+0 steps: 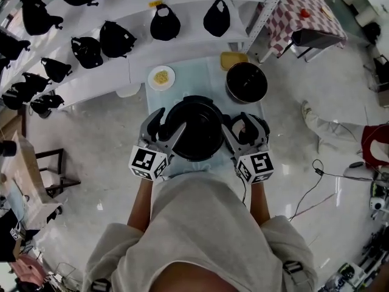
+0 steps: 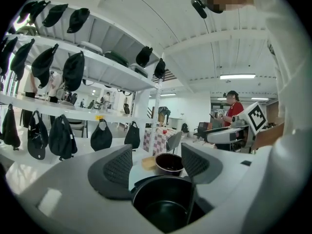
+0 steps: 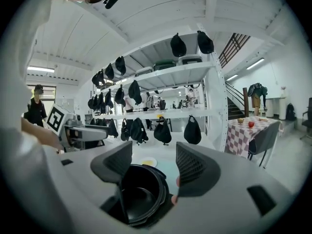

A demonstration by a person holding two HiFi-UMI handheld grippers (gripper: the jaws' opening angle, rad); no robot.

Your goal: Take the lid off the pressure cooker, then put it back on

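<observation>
The black pressure cooker (image 1: 196, 132) stands open on a pale blue mat, its dark inside showing and no lid on it. My left gripper (image 1: 169, 124) is at its left rim and my right gripper (image 1: 242, 125) at its right rim. In the left gripper view the jaws (image 2: 157, 162) stand wide apart, with the cooker's mouth (image 2: 163, 208) low between them. The right gripper (image 3: 153, 162) is just as wide, the cooker (image 3: 139, 194) below its gap. Neither pair of pads presses on anything. A small pink spot shows by the right jaw.
Behind the cooker to the right sits a dark round vessel with a metal rim (image 1: 246, 82). A white plate of food (image 1: 161, 77) and a yellow object (image 1: 233, 59) lie at the mat's far edge. Behind are shelves of black bags (image 1: 115, 38); a person's leg (image 1: 322, 126) and cables lie right.
</observation>
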